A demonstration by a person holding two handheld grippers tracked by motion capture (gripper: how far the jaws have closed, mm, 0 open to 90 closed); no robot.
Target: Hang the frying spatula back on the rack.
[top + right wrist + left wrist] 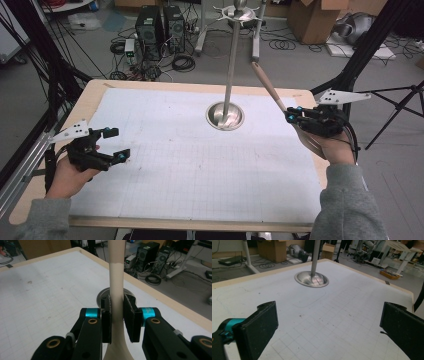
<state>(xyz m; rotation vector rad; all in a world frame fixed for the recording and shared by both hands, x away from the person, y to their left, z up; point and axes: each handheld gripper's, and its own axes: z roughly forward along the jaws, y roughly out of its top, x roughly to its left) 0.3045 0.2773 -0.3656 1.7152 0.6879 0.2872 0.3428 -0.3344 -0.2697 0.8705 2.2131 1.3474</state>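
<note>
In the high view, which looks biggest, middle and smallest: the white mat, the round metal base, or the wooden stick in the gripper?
1. White mat, by far the largest.
2. Wooden stick, held in the right gripper.
3. Round metal base. It looks close to the stick in size, and the stick is raised nearer the camera, so that order is unsure.

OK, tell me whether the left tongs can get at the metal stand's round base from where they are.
Probably yes: the left tongs stand open over bare mat, and nothing lies between them and the round base. The right tongs hold a wooden utensil off to the side.
</note>
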